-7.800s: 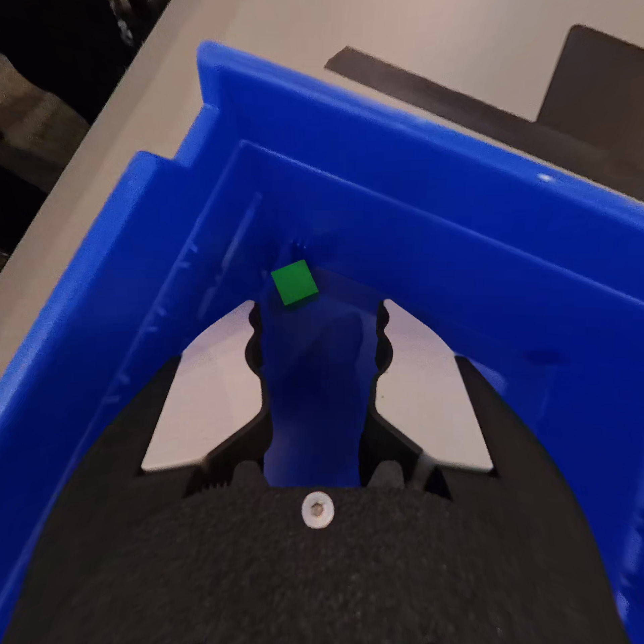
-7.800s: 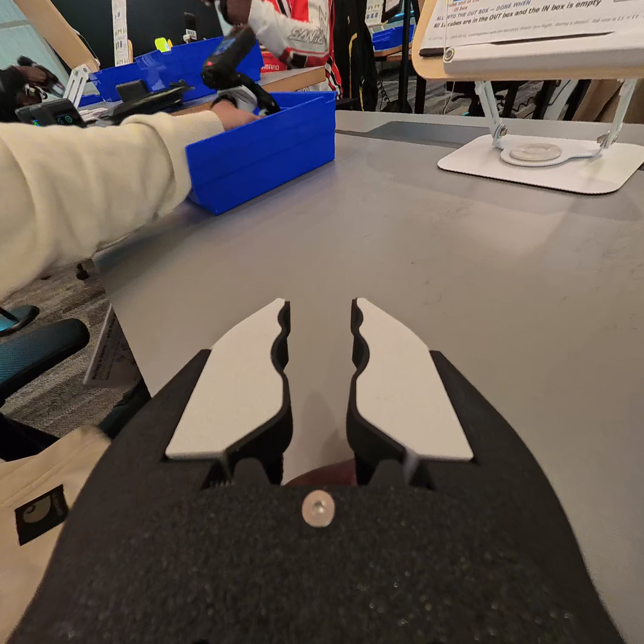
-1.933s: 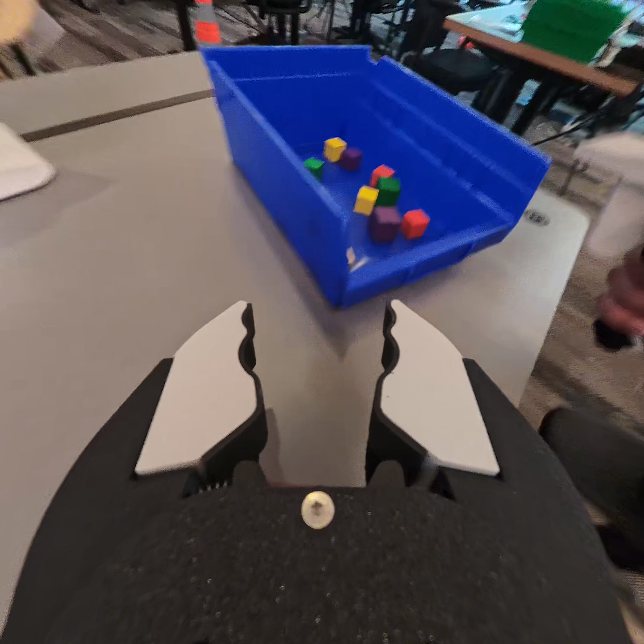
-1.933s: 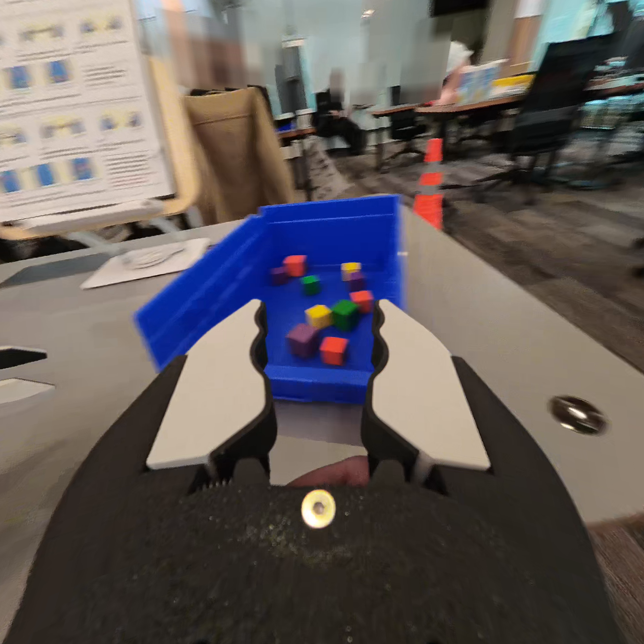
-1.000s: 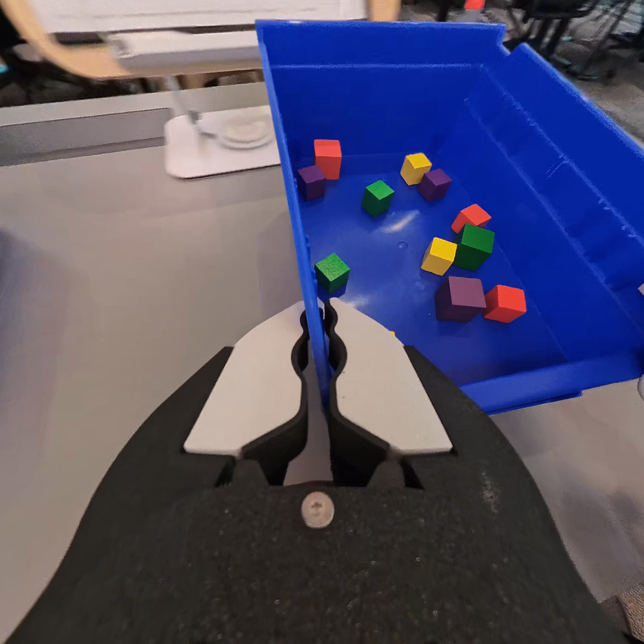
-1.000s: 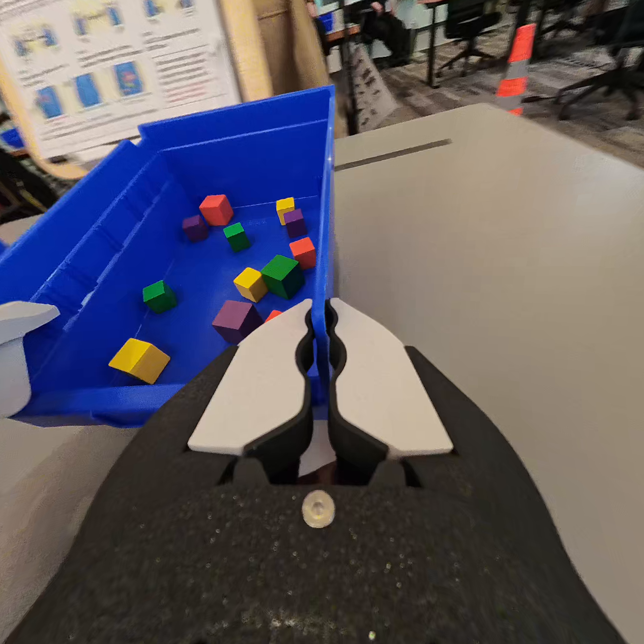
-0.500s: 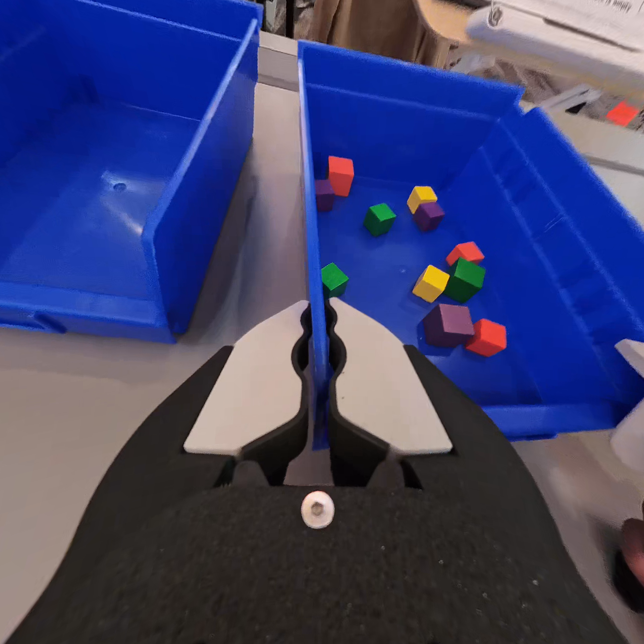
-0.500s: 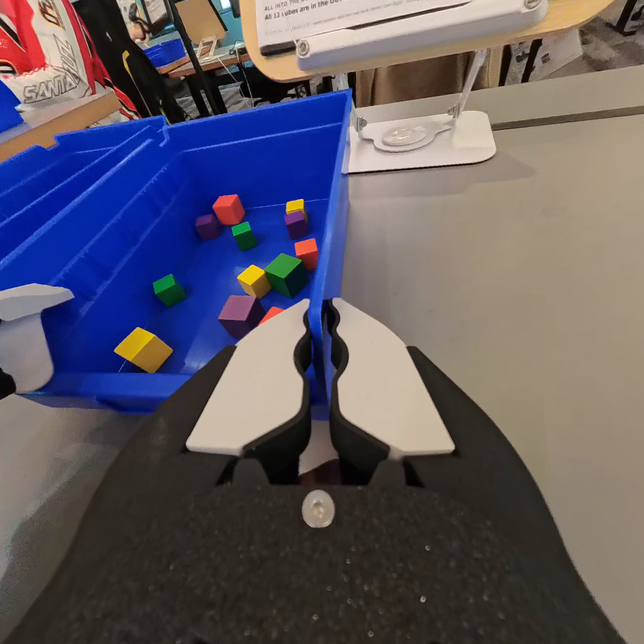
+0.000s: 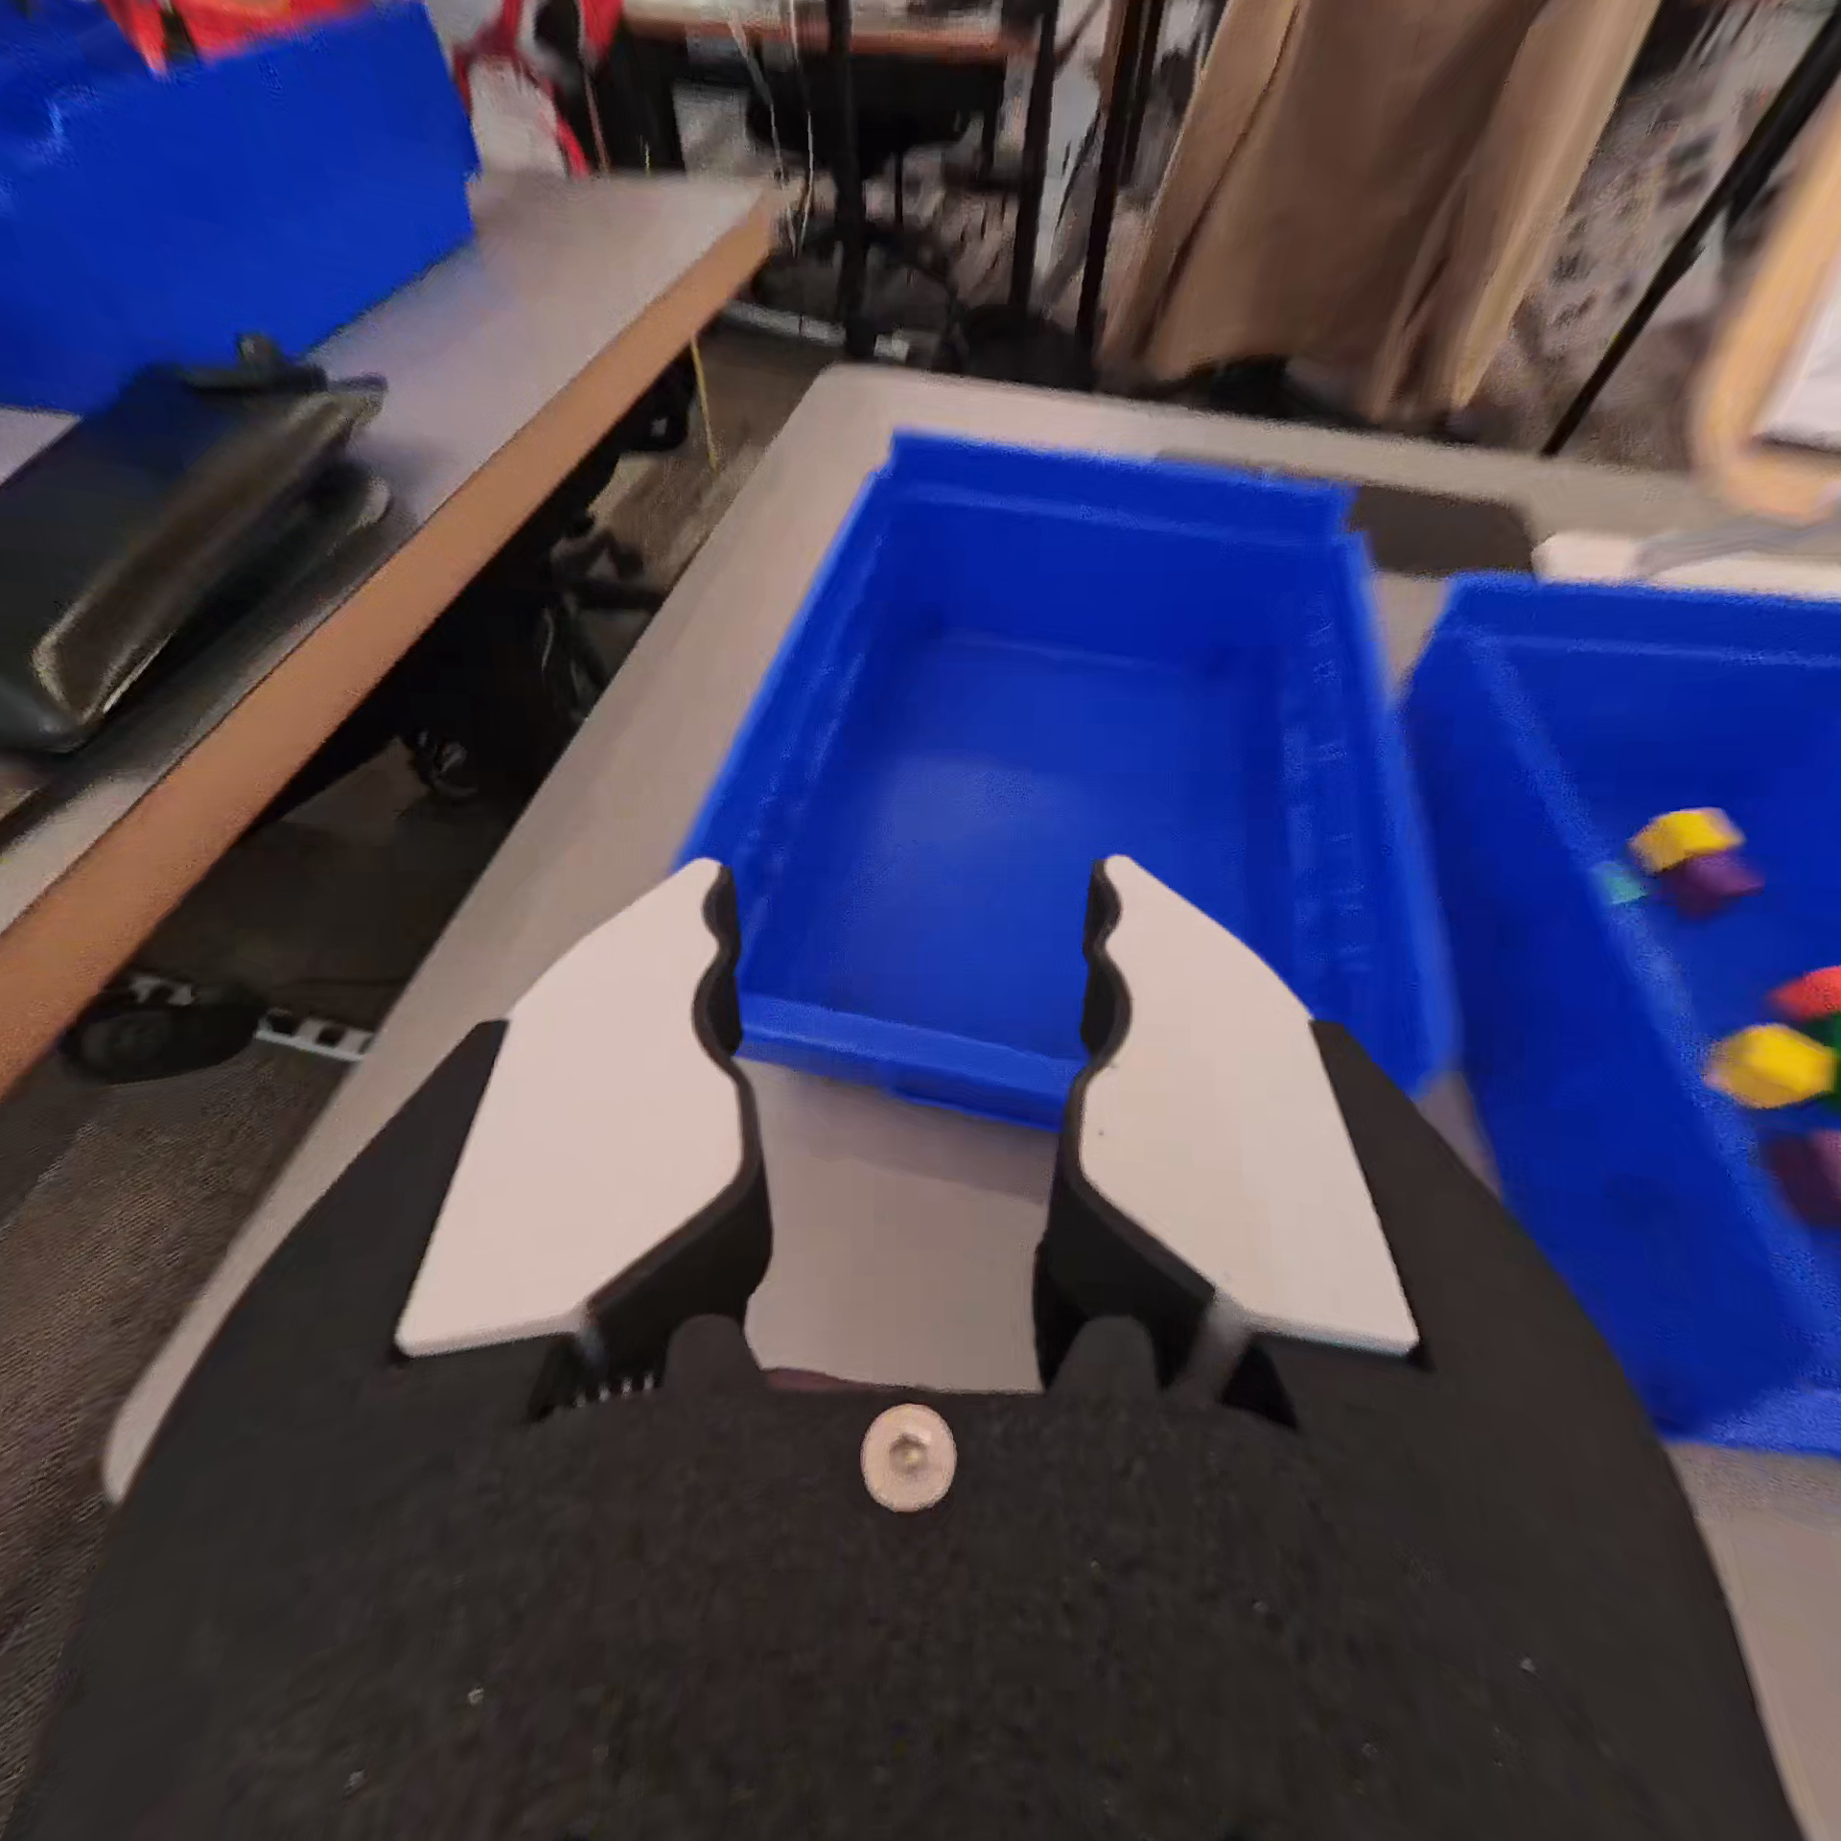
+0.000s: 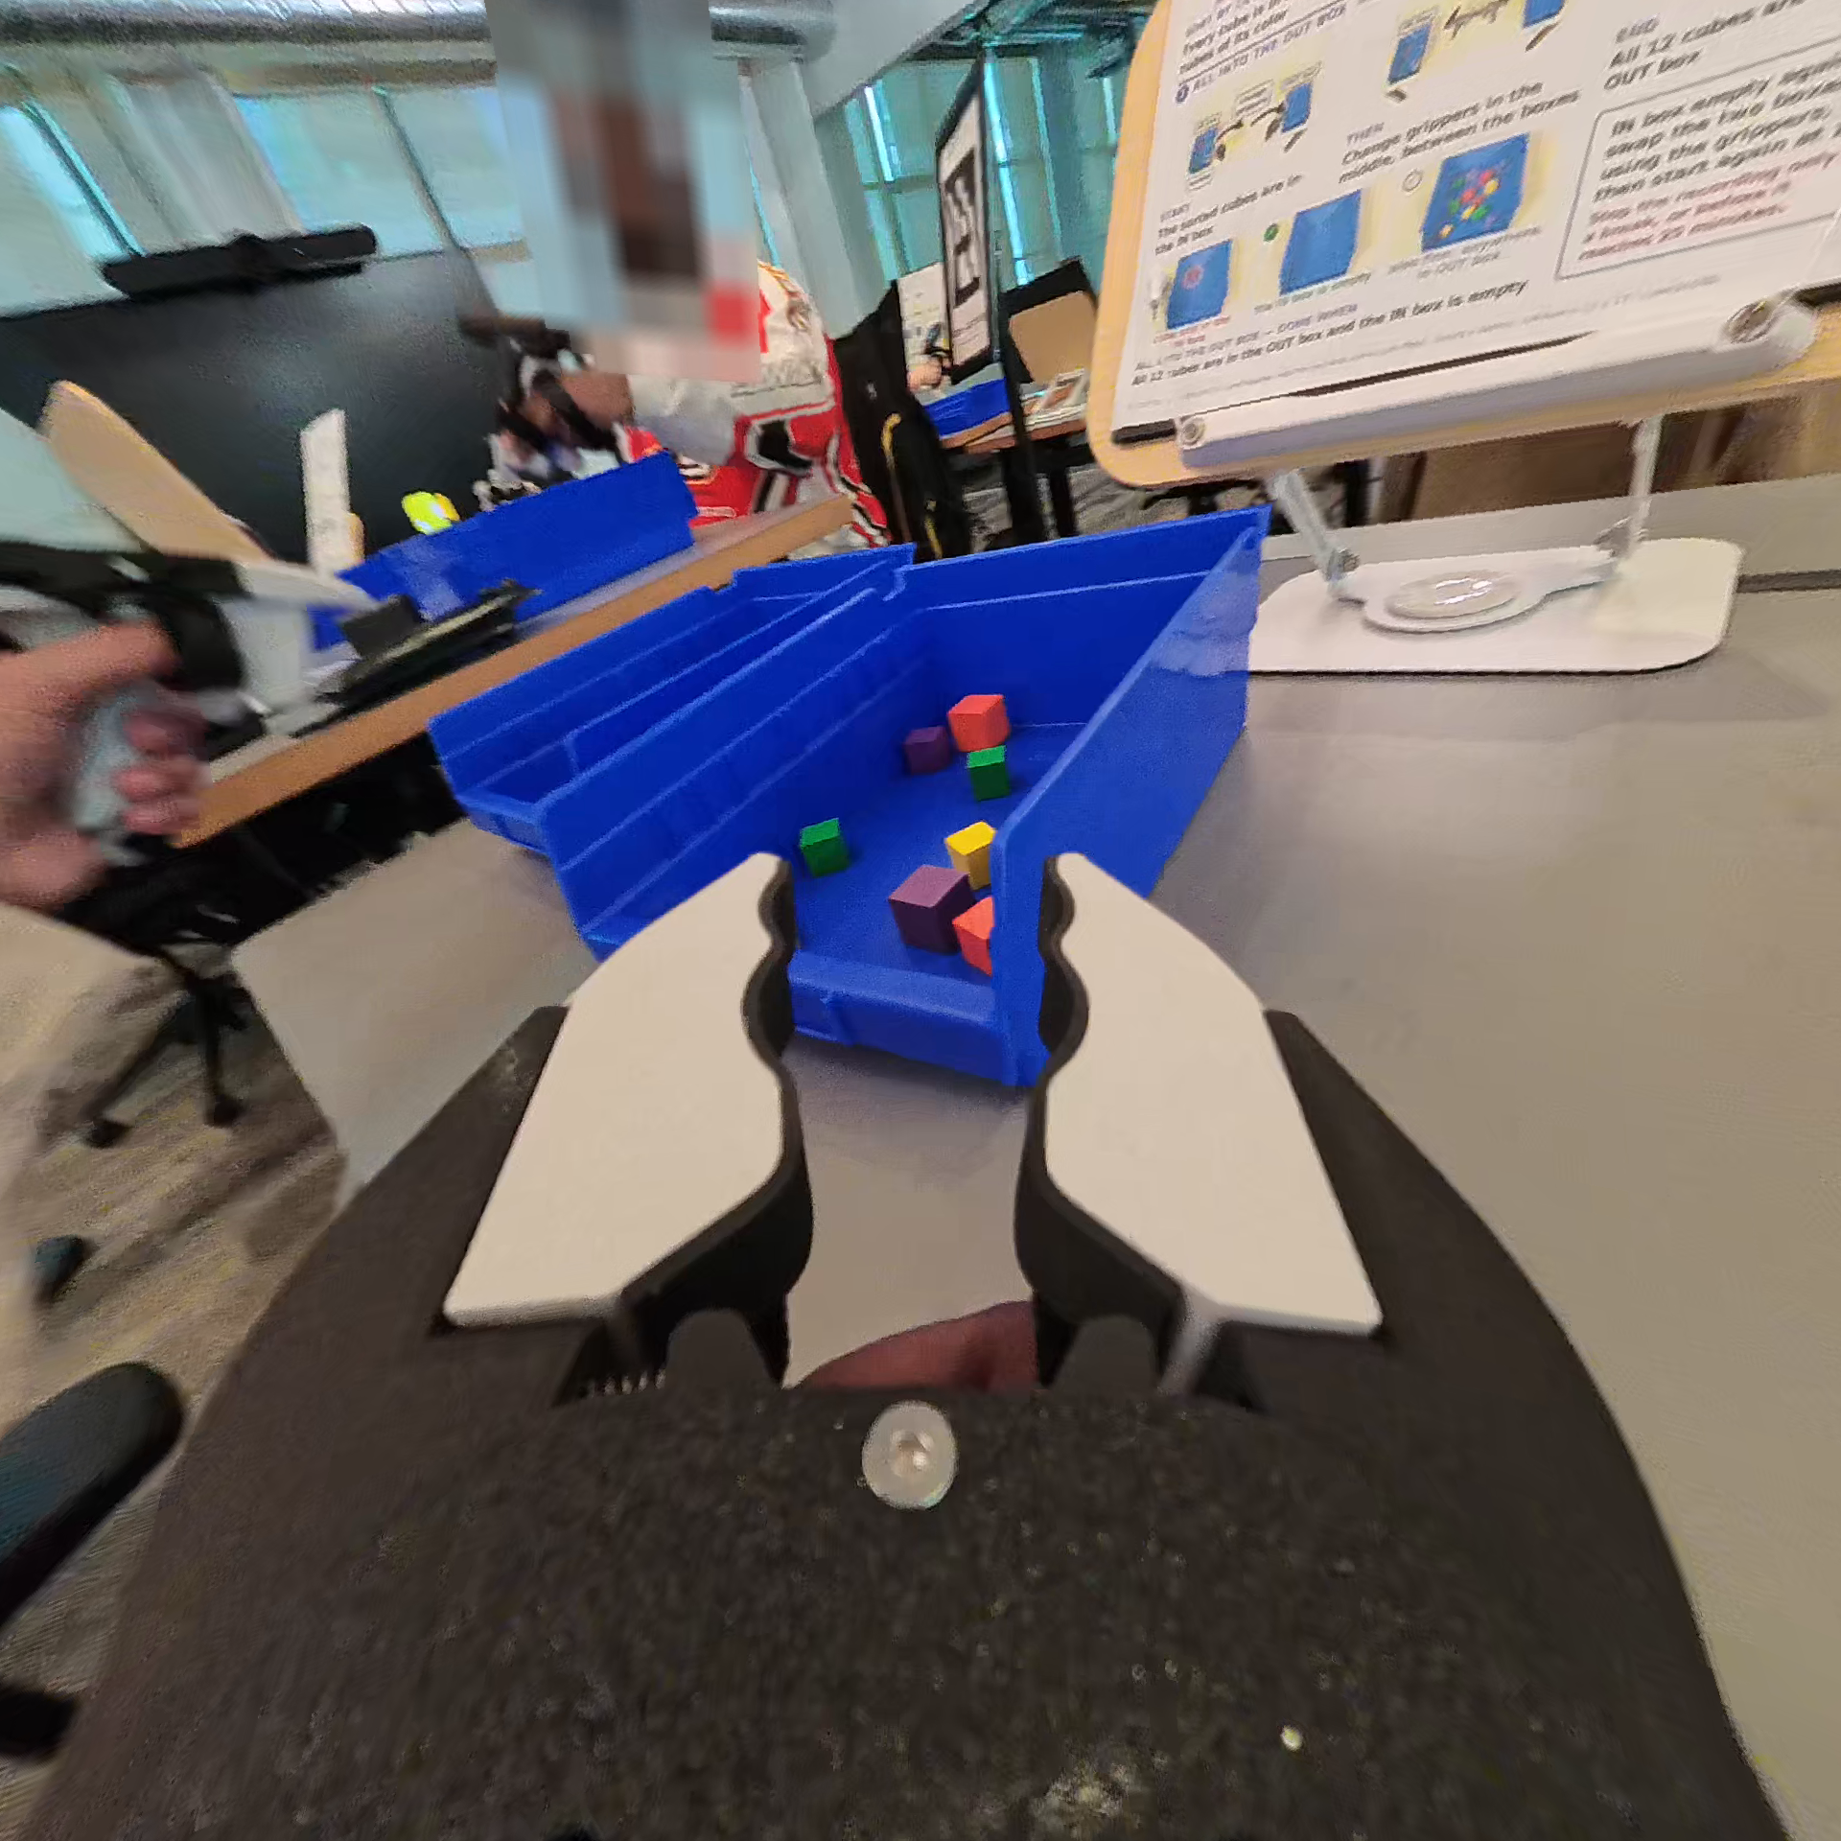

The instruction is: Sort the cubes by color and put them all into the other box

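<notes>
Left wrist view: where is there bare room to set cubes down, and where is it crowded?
The empty blue plastic box has a bare floor from wall to wall. The grey tabletop strip between its near wall and the open left gripper is also free. The second blue box to its right is crowded with coloured cubes.

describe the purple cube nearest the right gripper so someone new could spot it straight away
On the grey table stand two blue boxes; look in the one holding cubes. Near its front wall, by the right gripper, sits the purple cube, bigger than the purple one farther back and touching an orange-red cube.
</notes>
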The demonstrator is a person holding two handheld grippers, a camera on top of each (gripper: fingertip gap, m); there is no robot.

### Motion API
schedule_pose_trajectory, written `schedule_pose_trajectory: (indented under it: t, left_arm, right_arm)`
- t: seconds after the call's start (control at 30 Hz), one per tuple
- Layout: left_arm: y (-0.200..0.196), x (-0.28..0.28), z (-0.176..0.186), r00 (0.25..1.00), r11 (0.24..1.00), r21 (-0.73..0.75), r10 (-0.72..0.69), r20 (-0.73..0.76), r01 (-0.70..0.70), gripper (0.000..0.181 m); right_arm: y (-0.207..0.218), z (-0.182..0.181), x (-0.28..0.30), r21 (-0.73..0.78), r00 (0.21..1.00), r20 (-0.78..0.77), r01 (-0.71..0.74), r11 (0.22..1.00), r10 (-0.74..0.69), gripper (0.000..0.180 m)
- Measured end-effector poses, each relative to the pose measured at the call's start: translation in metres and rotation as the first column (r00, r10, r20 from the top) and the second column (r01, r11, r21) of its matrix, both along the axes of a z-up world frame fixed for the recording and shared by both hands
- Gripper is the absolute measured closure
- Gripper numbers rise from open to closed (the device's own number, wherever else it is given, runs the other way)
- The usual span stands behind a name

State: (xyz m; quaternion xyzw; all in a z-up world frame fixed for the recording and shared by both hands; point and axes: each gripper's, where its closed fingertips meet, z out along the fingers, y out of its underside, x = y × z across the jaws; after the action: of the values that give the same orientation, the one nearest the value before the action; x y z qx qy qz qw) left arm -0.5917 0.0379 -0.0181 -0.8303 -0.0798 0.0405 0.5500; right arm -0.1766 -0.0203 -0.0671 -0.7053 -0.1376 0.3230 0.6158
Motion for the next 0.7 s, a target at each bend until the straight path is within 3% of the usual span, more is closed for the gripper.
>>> schedule_pose_trajectory:
  t: [0.13, 0.27, 0.3, 0.37, 0.43, 0.57, 0.7]
  left_arm:
    - [0.029, -0.064, -0.050, 0.997, 0.992, -0.110, -0.066, -0.025, 0.063, 0.113]
    - [0.060, -0.084, -0.110, 0.990, 0.969, -0.208, -0.117, 0.084, 0.132, 0.112]
    - [0.067, -0.083, -0.117, 0.983, 0.966, -0.201, -0.138, 0.124, 0.161, 0.102]
    - [0.077, -0.076, -0.118, 0.952, 0.965, -0.141, -0.183, 0.245, 0.222, 0.127]
    - [0.079, -0.071, -0.110, 0.928, 0.964, -0.075, -0.220, 0.301, 0.253, 0.173]
    - [0.062, -0.072, -0.110, 0.973, 0.975, -0.148, -0.136, 0.188, 0.165, 0.176]
    - [0.013, -0.060, -0.110, 0.989, 0.986, -0.163, -0.015, 0.149, 0.040, 0.176]
  right_arm:
    - [-0.005, 0.006, 0.000, -0.031, 0.989, -0.136, -0.069, 0.997, 0.064, 0.139]
    - [-0.004, -0.004, -0.015, -0.052, 0.992, -0.091, -0.087, 0.995, 0.082, 0.140]
    - [-0.005, -0.005, -0.021, -0.052, 0.992, -0.086, -0.098, 0.994, 0.094, 0.140]
    - [-0.008, -0.008, -0.036, -0.062, 0.990, -0.065, -0.127, 0.990, 0.123, 0.140]
    - [-0.011, -0.015, -0.053, -0.081, 0.987, -0.016, -0.159, 0.984, 0.159, 0.140]
    - [-0.014, -0.037, -0.083, -0.113, 0.976, 0.107, -0.180, 0.977, 0.192, 0.139]
    - [-0.016, -0.051, -0.110, -0.173, 0.967, 0.165, -0.166, 0.971, 0.195, 0.140]
